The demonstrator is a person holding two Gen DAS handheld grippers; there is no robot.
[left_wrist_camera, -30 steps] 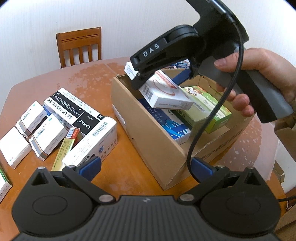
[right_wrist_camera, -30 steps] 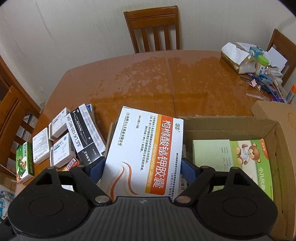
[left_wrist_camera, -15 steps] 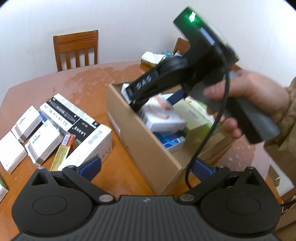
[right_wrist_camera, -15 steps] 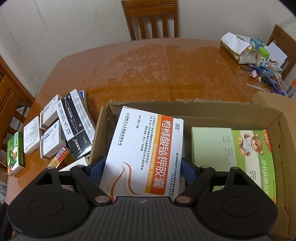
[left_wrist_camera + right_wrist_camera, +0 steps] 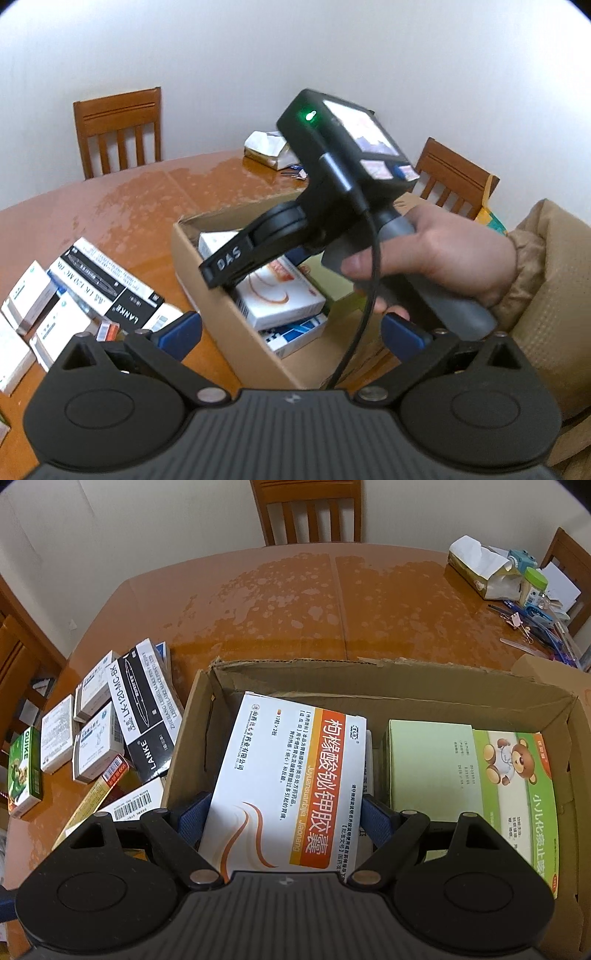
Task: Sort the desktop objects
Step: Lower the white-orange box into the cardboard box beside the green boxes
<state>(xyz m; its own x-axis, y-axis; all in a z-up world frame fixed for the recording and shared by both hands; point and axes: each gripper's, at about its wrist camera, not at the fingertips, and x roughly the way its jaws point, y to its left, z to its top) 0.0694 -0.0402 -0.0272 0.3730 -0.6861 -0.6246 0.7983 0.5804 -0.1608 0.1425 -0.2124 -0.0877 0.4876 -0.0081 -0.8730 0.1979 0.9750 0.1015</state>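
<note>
Right tongs: the right gripper (image 5: 280,818) is clamped on the white and orange medicine box (image 5: 284,786), one blue pad on each long side.
Left tongs: the left gripper (image 5: 291,332) is wide apart, with nothing in it.
Where the box is: low inside the cardboard carton (image 5: 388,686), at its left end, beside the green bear box (image 5: 480,775).
How it feels: I think it is light, thin card, smooth, and easy to squash.
Where to hold: across the long sides, gently.
Farther off: more small boxes (image 5: 92,738) wait on the table (image 5: 295,602), left of the carton.
</note>
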